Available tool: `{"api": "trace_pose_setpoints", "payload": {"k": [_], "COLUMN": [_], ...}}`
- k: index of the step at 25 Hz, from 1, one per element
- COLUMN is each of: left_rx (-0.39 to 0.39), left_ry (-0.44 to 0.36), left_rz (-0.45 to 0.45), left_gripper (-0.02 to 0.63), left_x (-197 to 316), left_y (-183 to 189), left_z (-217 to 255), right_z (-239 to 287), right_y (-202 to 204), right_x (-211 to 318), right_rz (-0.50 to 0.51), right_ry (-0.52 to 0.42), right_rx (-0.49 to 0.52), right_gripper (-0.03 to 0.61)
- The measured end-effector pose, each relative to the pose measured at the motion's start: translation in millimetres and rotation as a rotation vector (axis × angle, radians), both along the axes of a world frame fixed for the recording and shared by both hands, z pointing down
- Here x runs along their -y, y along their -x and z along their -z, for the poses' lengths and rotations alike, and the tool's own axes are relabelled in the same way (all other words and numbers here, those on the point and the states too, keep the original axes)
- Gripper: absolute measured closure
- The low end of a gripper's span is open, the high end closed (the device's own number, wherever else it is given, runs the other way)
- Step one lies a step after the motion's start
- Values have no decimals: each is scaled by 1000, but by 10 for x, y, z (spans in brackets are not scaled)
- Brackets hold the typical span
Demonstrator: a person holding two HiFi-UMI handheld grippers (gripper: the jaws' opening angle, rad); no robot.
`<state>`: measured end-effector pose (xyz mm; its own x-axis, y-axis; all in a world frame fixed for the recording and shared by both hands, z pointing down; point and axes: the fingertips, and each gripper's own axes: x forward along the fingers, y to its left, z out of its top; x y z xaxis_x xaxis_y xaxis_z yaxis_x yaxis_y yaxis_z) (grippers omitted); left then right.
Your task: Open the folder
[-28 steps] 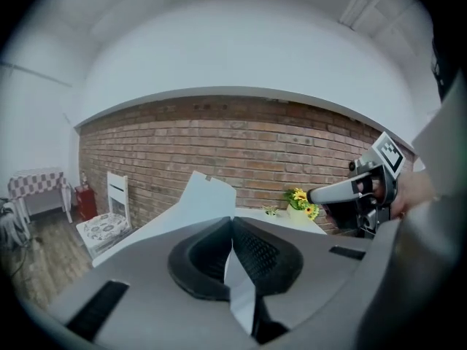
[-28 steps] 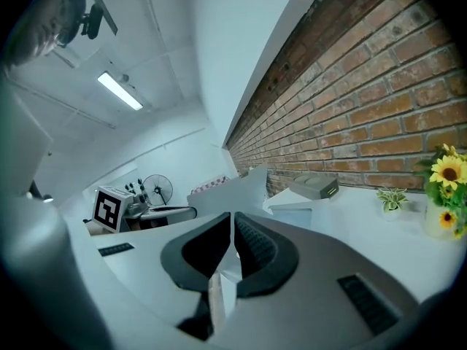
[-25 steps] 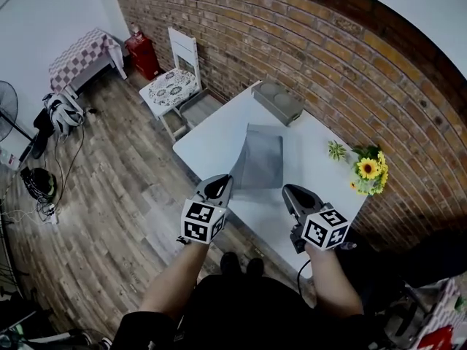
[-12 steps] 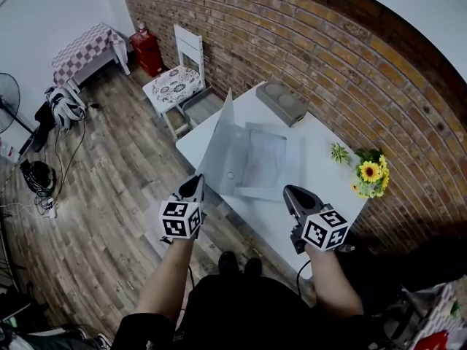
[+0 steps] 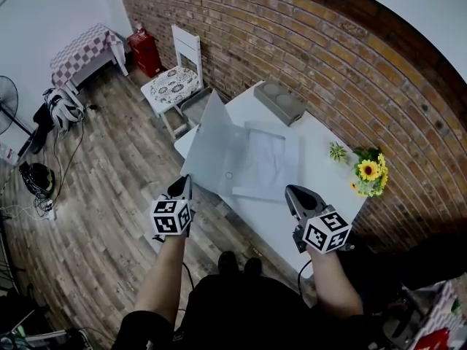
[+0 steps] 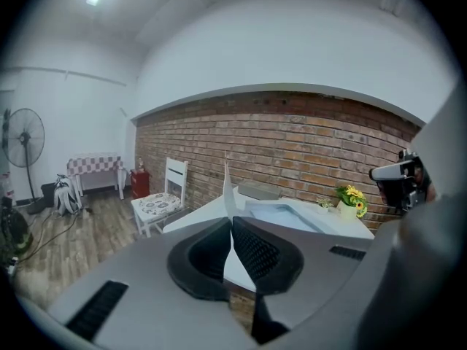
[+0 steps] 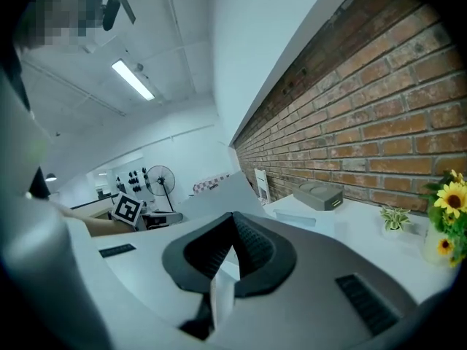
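The folder (image 5: 266,159) lies mid-frame on the white surface (image 5: 273,224), about half open. The left claw (image 5: 182,187) pinches its raised cover (image 5: 211,148), and the right claw (image 5: 293,194) clamps its near corner. The cover isn't flat yet.

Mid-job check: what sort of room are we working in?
Likely a home-style office or studio room: a brick wall, a white table with sunflowers on it, and a white chair and standing fan on a wood floor.
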<state>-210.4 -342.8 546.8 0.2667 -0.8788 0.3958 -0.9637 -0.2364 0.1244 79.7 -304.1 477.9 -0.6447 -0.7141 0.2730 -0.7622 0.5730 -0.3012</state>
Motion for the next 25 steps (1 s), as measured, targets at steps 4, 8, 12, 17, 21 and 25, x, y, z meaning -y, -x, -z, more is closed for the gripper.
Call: {"api": "trace_pose_setpoints", "payload": {"k": [4, 8, 12, 17, 21, 25], "left_rx": [2, 7, 9, 13, 14, 5], "left_ry": [-2, -6, -9, -12, -8, -8], "left_rz": [4, -3, -12, -18, -20, -29], "left_gripper": [591, 591, 591, 591, 591, 591], "left_x": [4, -3, 10, 17, 9, 0], "left_y": [9, -21, -49, -82, -70, -62], "left_z": [-3, 20, 51, 54, 46, 66], "right_z": [43, 71, 77, 77, 73, 69], "right_y": [-28, -55, -45, -50, -50, -37], "right_x": [13, 24, 29, 44, 55, 56], "right_rz": [-8, -16, -14, -14, -19, -23], "right_ry": [-25, -28, -28, -29, -29, -28], "right_rx": [-13, -5, -3, 10, 7, 2], "right_gripper": [563, 563, 563, 563, 563, 563]}}
